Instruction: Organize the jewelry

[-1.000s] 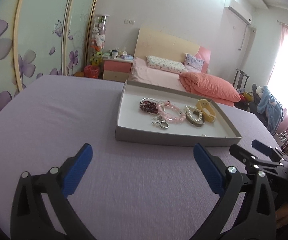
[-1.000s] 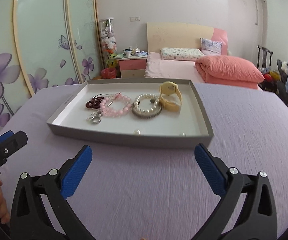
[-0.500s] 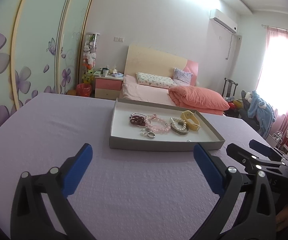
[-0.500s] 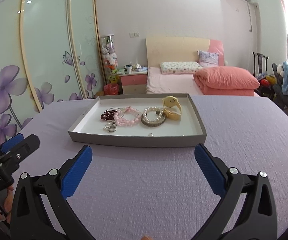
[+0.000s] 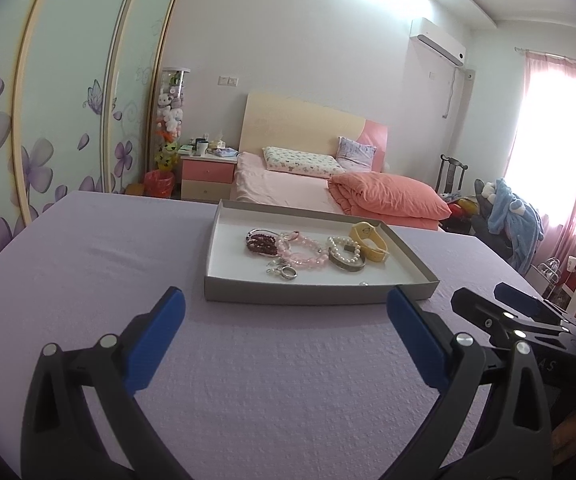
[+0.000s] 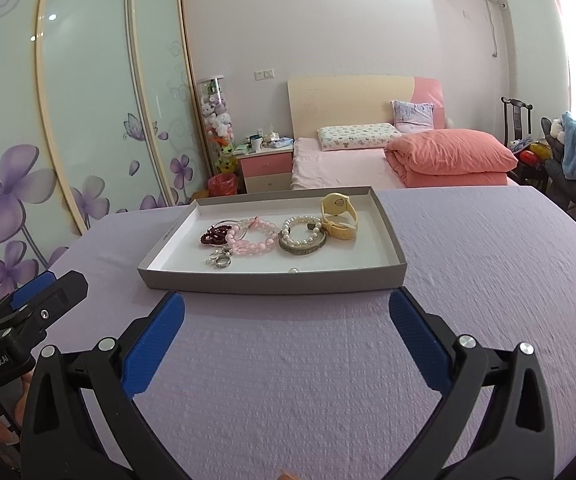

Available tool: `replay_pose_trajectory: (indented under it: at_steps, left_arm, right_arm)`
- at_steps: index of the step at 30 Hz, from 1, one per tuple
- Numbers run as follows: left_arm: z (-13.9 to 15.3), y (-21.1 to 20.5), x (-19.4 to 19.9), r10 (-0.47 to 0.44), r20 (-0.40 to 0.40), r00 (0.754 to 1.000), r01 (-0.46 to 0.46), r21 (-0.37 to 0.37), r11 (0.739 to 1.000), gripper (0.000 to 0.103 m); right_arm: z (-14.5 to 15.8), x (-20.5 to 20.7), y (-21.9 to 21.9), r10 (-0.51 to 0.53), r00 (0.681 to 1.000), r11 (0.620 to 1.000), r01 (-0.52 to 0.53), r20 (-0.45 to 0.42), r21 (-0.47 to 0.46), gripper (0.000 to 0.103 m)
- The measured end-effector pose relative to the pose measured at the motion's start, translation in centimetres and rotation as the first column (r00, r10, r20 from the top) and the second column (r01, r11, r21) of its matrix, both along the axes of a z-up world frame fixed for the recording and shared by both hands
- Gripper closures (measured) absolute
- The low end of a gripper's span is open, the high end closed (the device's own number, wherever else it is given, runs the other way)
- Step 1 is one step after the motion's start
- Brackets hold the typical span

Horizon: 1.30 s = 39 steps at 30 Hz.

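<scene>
A shallow grey tray (image 5: pixel 311 298) (image 6: pixel 272 282) with a white floor stands on the purple cloth. It holds a dark red bead bracelet (image 6: pixel 212 236), a pink bead bracelet (image 6: pixel 252 240), a pearl bracelet on a metal bangle (image 6: pixel 302 237), a yellow watch (image 6: pixel 339 216), a silver ring with a clasp (image 6: pixel 220 261) and a loose pearl (image 6: pixel 294 270). My left gripper (image 5: pixel 286 334) is open and empty, short of the tray's near wall. My right gripper (image 6: pixel 288 334) is open and empty, also just short of it.
The purple cloth (image 6: pixel 327 380) covers the whole table. Beyond its far edge are a pink bed (image 6: pixel 367 160), a nightstand (image 6: pixel 266 164) and sliding wardrobe doors (image 6: pixel 68 120). The right gripper shows at the right edge of the left wrist view (image 5: pixel 519 316).
Both grippers have drawn back and tilted up, so the tray looks smaller and farther. The jaws stay open. The jewelry has not moved.
</scene>
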<state>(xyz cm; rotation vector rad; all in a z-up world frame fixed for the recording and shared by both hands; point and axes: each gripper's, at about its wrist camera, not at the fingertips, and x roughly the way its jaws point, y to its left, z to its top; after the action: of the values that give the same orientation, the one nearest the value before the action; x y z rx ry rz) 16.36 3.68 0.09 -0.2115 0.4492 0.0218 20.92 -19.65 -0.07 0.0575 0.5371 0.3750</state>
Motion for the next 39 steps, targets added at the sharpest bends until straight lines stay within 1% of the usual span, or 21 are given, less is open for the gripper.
replay_pose_trajectory:
  at_steps: [5,9,17,39]
  left_arm:
    - [0.56,-0.48,-0.23,-0.017,0.032,0.999,0.017,0.013,1.0,0.002]
    - [0.63,-0.79,-0.16,-0.023,0.045,0.999,0.023,0.018,1.0,0.002]
    - [0.3,-0.87,0.06,-0.023,0.03,0.999,0.023,0.01,1.0,0.002]
    - [0.16,-0.65,0.34,-0.008,0.009,1.0,0.007,0.021,1.0,0.002]
  right_arm:
    - [0.12,-0.13,-0.37,0.007,1.0,1.0,-0.008,0.017,0.02,0.001]
    - [-0.01,-0.02,-0.41,0.006,1.0,1.0,-0.006,0.009,0.024,0.001]
    - [-0.1,0.03,-0.48,0.003,1.0,1.0,-0.003,0.01,0.027,0.001]
    - [-0.04,-0.06,-0.5,0.008,1.0,1.0,-0.008,0.01,0.028,0.001]
